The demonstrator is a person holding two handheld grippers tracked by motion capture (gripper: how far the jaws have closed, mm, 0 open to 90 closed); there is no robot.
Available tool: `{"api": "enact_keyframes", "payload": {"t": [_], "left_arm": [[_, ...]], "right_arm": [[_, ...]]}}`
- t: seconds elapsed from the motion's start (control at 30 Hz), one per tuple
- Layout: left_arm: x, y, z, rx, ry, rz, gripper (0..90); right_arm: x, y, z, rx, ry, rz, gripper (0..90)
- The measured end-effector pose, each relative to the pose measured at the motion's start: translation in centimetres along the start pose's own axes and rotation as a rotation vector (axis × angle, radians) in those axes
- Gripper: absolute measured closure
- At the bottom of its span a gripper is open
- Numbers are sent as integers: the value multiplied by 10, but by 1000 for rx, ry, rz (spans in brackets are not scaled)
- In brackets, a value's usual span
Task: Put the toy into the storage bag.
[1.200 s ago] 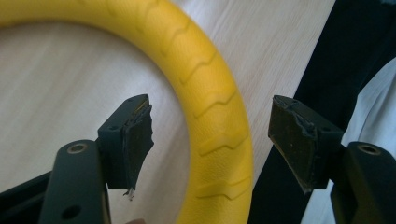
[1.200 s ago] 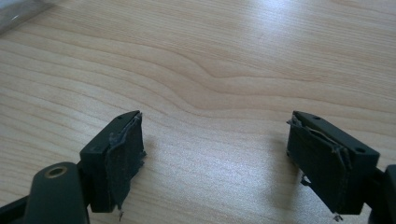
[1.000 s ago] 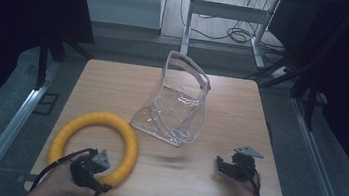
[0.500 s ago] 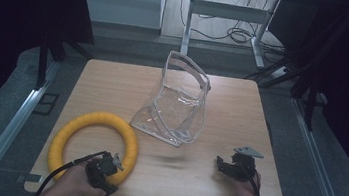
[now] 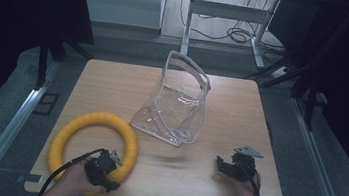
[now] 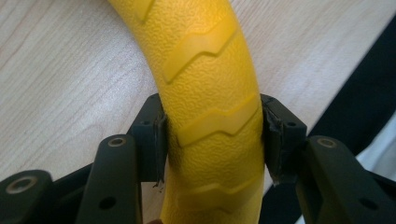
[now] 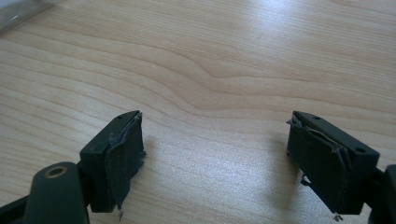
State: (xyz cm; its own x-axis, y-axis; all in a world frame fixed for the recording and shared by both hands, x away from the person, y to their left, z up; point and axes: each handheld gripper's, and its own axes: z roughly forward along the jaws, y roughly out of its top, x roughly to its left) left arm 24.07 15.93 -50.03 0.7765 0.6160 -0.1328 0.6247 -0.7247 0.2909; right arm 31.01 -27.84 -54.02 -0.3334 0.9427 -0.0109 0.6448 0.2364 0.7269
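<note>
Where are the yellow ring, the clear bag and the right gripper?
yellow ring (image 5: pixel 90 121): high view, far arc.
clear bag (image 5: pixel 177 109): high view, front panel.
right gripper (image 7: pixel 217 156): right gripper view, between open jaws.

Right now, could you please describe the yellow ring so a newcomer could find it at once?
On the wooden table, look to the near left corner. The yellow ring lies flat there, clamped in the left claw; unlike the clear bag beside it, it is opaque and ridged.

Lab-like room, wooden table (image 5: pixel 113 90), dark curtains (image 5: pixel 22 9), floor cables (image 5: pixel 230 34), metal desk frame (image 5: pixel 191 14)
</note>
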Motion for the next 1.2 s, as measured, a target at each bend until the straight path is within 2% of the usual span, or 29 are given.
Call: {"api": "enact_keyframes", "payload": {"t": [0.07, 0.1, 0.17, 0.2, 0.37, 0.4, 0.43, 0.5, 0.53, 0.6, 0.63, 0.67, 0.73, 0.8, 0.83, 1.03, 1.13, 1.2], "left_arm": [[4, -5, -9, -42, -36, -19, 497], [4, -5, -9, -42, -36, -19, 498], [9, -10, -24, -97, -79, -45, 501], [9, -10, -24, -97, -79, -45, 502], [21, -19, -48, -206, -154, -87, 504], [26, -21, -56, -249, -182, -102, 504], [26, -21, -56, -249, -182, -102, 504], [34, -24, -67, -310, -215, -125, 504], [36, -25, -70, -323, -223, -129, 504], [38, -25, -72, -340, -231, -136, 504], [41, -26, -76, -365, -241, -149, 503], [41, -26, -76, -365, -241, -149, 503], [46, -27, -81, -405, -259, -168, 503], [47, -28, -82, -416, -266, -175, 502], [50, -29, -85, -446, -277, -193, 503], [58, -35, -96, -517, -299, -216, 502], [60, -37, -100, -541, -301, -228, 503], [62, -40, -105, -580, -289, -242, 502]], "right_arm": [[0, 0, 0, 0, 0, 0, 189], [0, 0, 0, 0, 0, 0, 189], [0, 0, 0, 1, 0, -1, 189], [0, 0, 0, 1, 0, -1, 189], [0, 0, 0, 4, -3, 9, 192], [0, 0, 0, 3, -4, 10, 192], [0, 0, 0, 3, -4, 10, 192], [0, 0, 0, 2, -7, 17, 193], [0, 0, 0, 1, -8, 18, 193], [0, 0, 0, 1, -8, 18, 193], [0, 0, 0, 2, -8, 18, 193], [0, 0, 0, 2, -8, 18, 193], [0, 0, 0, 1, -8, 17, 193], [0, 0, 0, 0, -8, 16, 193], [0, 0, 0, 0, -8, 15, 193], [0, 0, 0, 0, -8, 17, 194], [0, 0, 0, 0, -7, 18, 194], [0, 0, 0, 0, -8, 18, 195]]}}
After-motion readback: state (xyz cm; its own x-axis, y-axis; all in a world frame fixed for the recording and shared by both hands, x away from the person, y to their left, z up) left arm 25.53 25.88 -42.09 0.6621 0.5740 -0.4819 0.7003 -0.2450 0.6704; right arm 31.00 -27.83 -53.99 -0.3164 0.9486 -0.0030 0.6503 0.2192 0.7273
